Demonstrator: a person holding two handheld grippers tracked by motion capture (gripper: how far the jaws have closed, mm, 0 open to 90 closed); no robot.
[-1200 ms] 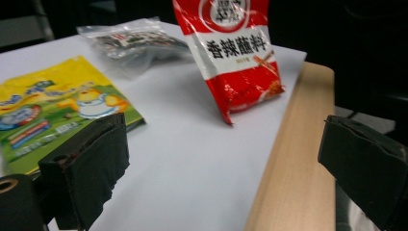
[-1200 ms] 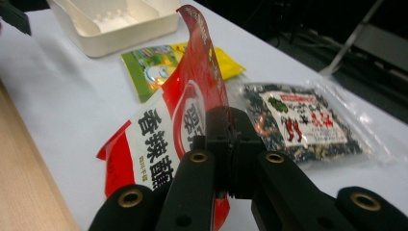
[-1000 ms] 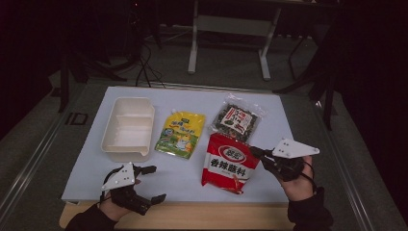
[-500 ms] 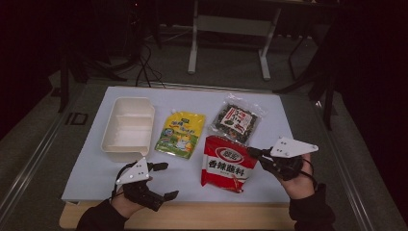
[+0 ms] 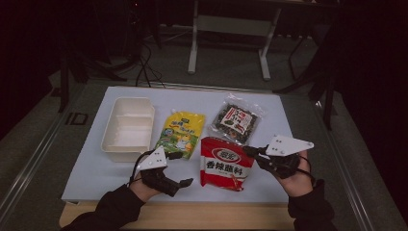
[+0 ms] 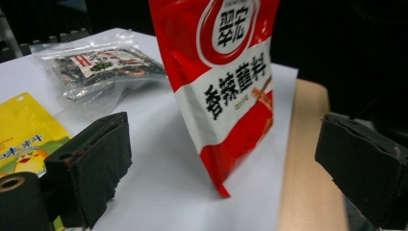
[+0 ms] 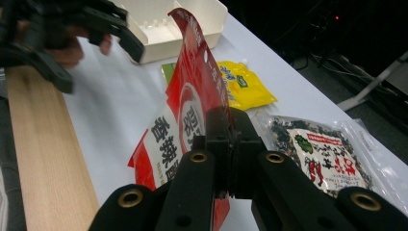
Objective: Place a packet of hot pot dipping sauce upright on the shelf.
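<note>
We have the red-and-white plastic seasoning pouch (image 5: 225,162) pinched by its right edge in our right gripper (image 5: 251,151); the right gripper view shows both black jaws pressed together on the pouch's edge (image 7: 192,103), so that the pouch stands tilted up off the white table sheet (image 5: 96,168) with only its lower corner near the surface. What the coming move turns on is that the pouch lies straight ahead of our left gripper (image 5: 183,169), between the lines of its two black foam pads (image 6: 91,163), which stand wide apart with nothing between them. The pouch's long axis runs roughly upright and leans a little in the left gripper view (image 6: 226,91), so its free left edge faces the left hand, which is the nearer free one. We judge that the left jaws need to advance and close on that edge. On the pouch we can read large white Chinese characters, 香辣蘸料, under a round red-and-white logo whose two characters we cannot make out. Behind it lie a clear bag of dark dried food with a red-and-white label (image 5: 235,119), whose writing is too small to read, and a yellow-green squeeze pouch (image 5: 182,131) with a cartoon figure. A white plastic tray (image 5: 126,144) sits to the far left.
</note>
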